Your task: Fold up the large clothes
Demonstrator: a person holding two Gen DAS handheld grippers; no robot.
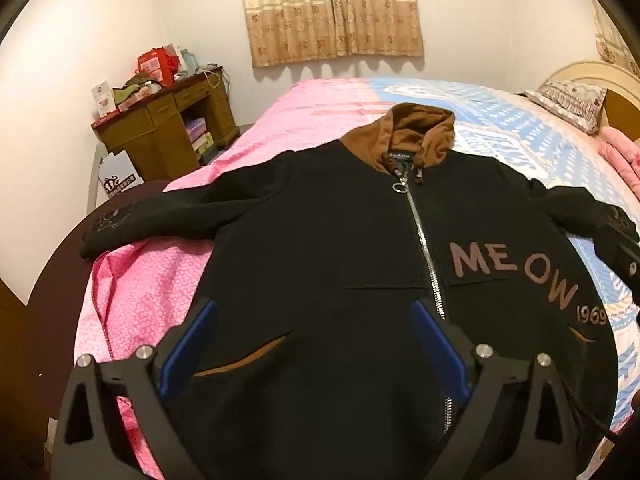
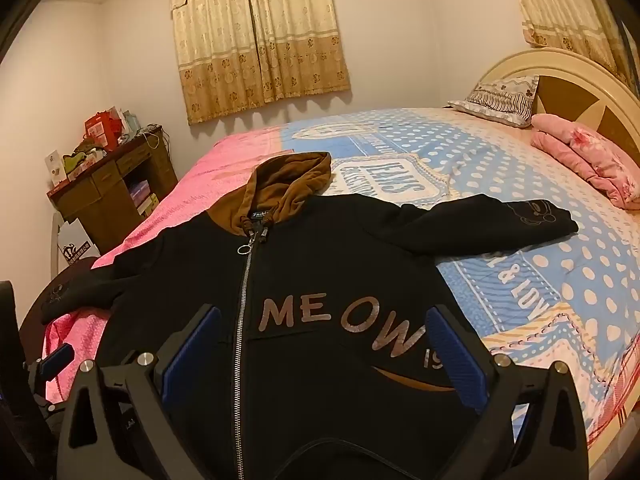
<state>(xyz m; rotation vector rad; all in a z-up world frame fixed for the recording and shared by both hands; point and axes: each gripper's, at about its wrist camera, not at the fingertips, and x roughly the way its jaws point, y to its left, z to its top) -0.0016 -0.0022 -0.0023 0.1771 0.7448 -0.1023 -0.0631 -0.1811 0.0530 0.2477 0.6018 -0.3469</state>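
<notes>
— Where lay the hoodie (image 1: 320, 248)?
— Spread flat on the bed (image 1: 304, 120), front up, zip (image 1: 424, 236) closed, brown hood (image 1: 416, 132) toward the curtain (image 1: 332, 8). Printed "MEOW" across the chest. One sleeve (image 2: 472, 224) stretched out over the blue dotted cover (image 2: 480, 152), the other sleeve (image 1: 152, 216) reaching over the pink sheet (image 1: 160, 280) to the bed's edge.
— And the left hand-held gripper (image 1: 314, 310)?
— Hung over the lower front, near the brown-trimmed pocket, jaws spread wide, nothing between the blue pads (image 1: 188, 352). Could not tell whether touching the cloth.
— The right hand-held gripper (image 2: 324, 318)?
— Same: jaws spread as wide as they go, poised over the "MEOW" lettering, pinching nothing. Seen also at the right rim of the left view, just beside that sleeve's cuff.
— Anything else about?
— A wooden desk (image 2: 108, 188) in the corner, piled with boxes and red bags. A pillow (image 2: 500, 100) against the headboard (image 2: 580, 92), with a folded pink blanket (image 2: 592, 164) beside it.
</notes>
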